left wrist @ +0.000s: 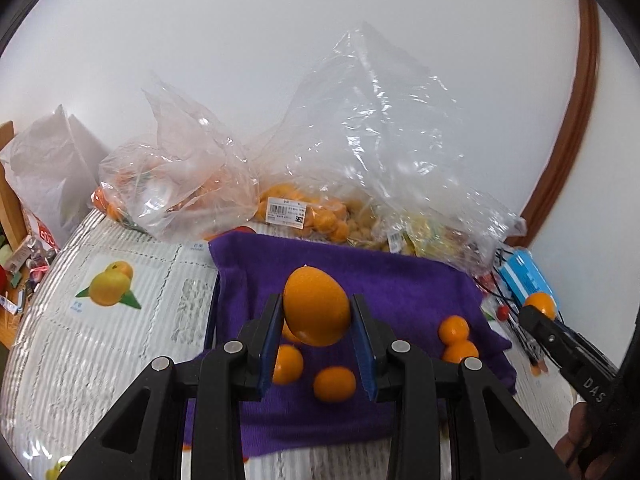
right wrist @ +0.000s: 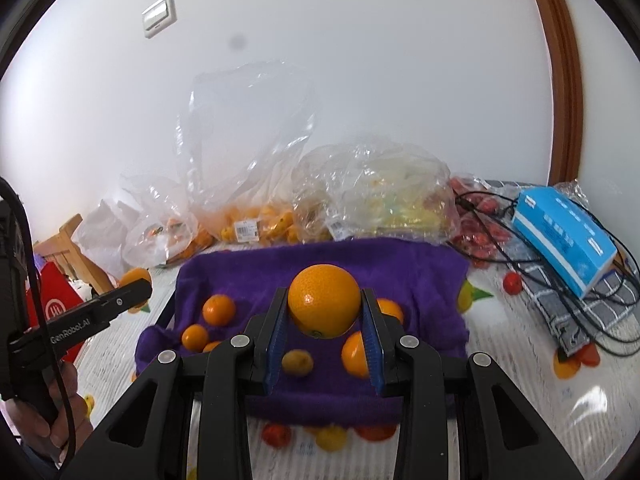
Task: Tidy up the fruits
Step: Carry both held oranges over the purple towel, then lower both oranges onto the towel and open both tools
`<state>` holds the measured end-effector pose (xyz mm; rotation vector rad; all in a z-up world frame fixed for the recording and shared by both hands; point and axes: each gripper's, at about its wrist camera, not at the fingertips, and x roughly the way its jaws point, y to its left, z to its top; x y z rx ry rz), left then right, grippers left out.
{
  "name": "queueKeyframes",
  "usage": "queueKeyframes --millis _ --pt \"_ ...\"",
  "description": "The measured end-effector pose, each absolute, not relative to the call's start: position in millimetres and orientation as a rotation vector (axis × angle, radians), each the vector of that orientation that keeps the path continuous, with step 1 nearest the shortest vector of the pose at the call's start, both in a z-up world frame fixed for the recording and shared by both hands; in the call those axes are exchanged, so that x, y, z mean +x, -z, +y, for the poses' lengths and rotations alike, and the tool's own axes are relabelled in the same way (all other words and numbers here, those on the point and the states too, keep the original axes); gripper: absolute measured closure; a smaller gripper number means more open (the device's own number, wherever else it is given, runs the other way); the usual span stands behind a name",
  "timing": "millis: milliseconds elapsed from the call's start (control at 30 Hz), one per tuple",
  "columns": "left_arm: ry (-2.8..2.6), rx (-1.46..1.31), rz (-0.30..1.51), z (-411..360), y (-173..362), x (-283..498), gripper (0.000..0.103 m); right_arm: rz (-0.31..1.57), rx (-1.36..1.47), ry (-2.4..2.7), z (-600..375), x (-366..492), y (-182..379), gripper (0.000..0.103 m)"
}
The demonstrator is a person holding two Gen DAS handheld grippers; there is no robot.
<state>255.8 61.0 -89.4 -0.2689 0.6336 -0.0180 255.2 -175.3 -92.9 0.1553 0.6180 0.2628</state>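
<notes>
Fruits are partly sorted. In the left wrist view, the left gripper [left wrist: 317, 312] clamps an orange [left wrist: 316, 306] above the purple cloth [left wrist: 400, 280], where several small oranges [left wrist: 334, 383] lie; bags of fruit [left wrist: 304, 208] wait behind. In the right wrist view, the right gripper [right wrist: 325, 312] likewise grips a second orange [right wrist: 324, 306], held level over the cloth's middle.

A blue box [right wrist: 565, 237] lies on a grey checked cloth [right wrist: 600, 300] among black cables [right wrist: 520, 248], below a wall switch [right wrist: 159, 16].
</notes>
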Motion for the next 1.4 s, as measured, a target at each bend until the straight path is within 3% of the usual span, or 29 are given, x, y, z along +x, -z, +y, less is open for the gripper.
queueKeyframes --millis 433,933,1400 --pt "-0.002 -0.292 0.704 60.4 138.2 282.5 0.071 0.687 0.17 -0.248 -178.3 294.7 131.4 0.068" --pt "-0.017 -0.286 0.723 61.4 145.3 288.7 0.071 0.699 0.218 -0.19 -203.7 303.9 142.7 0.068" --pt "0.049 -0.279 0.754 51.8 150.3 291.3 0.071 0.73 0.003 -0.305 -139.0 293.9 163.0 0.068"
